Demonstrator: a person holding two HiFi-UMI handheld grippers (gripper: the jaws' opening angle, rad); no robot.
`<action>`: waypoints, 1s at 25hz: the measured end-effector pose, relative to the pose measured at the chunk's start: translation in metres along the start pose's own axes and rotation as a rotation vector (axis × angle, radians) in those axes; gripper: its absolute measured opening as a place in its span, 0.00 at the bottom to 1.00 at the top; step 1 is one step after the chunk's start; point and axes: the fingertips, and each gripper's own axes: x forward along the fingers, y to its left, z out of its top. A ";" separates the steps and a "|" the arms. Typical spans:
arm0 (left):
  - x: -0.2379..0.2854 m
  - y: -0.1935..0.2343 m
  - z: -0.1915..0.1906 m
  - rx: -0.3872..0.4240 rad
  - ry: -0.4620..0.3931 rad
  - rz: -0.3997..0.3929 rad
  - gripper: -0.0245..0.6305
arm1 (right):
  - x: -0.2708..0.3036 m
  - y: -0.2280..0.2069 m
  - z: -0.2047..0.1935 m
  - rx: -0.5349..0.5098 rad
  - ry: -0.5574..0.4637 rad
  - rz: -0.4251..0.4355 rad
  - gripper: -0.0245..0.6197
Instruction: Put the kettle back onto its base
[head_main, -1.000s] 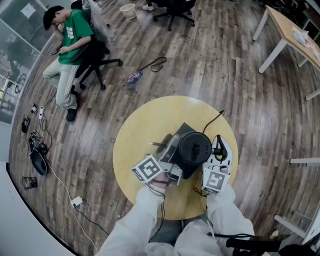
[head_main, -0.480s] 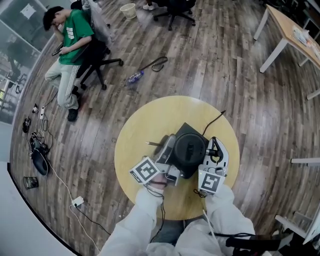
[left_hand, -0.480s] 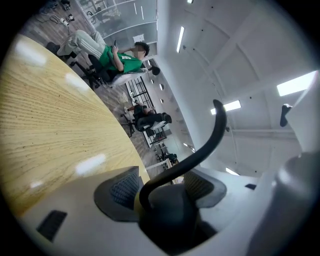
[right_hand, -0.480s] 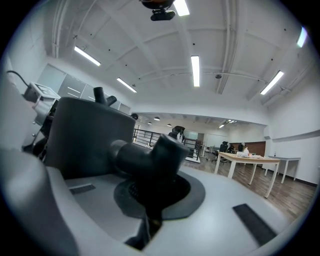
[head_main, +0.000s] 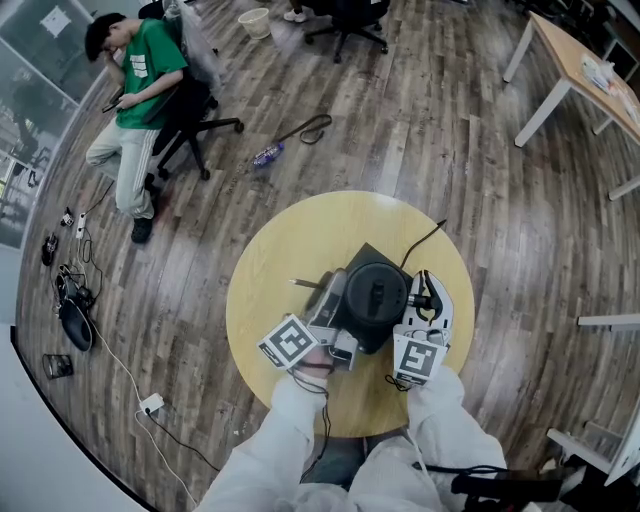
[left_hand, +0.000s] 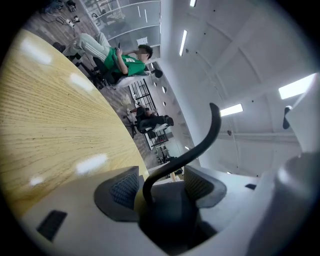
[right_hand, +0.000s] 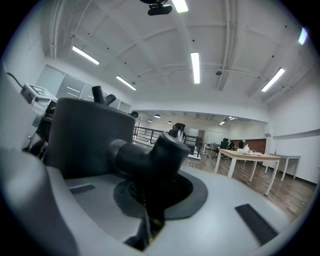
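Shifted kettle (head_main: 375, 297) slightly left since a second ago, now just over base (head_main: 368, 256) on bench (head_main: 290, 240). Keep right gripper (head_main: 428, 295) fingers clamped on handle (right_hand: 150, 157), left gripper (head_main: 335, 300) fingers pinching base; lower level, centred.

The dark base (left_hand: 167, 220) is clamped between the ribbed pads (left_hand: 124, 187) of the left gripper (left_hand: 161, 186), and a black cord (left_hand: 216, 127) is seen curving up from between them. Left of the gripper the wooden table (left_hand: 45, 115) is spread, and beyond the gripper a seated person in green (left_hand: 122, 62) is seen.
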 end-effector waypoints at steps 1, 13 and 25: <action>-0.003 0.001 -0.002 -0.001 -0.004 0.006 0.47 | -0.001 0.000 -0.001 0.007 0.010 0.003 0.06; -0.049 -0.001 0.002 0.277 -0.024 0.122 0.47 | -0.033 -0.002 -0.003 0.049 0.051 -0.014 0.16; -0.106 -0.034 -0.023 0.633 -0.028 0.231 0.32 | -0.090 0.002 0.003 0.072 0.055 0.011 0.19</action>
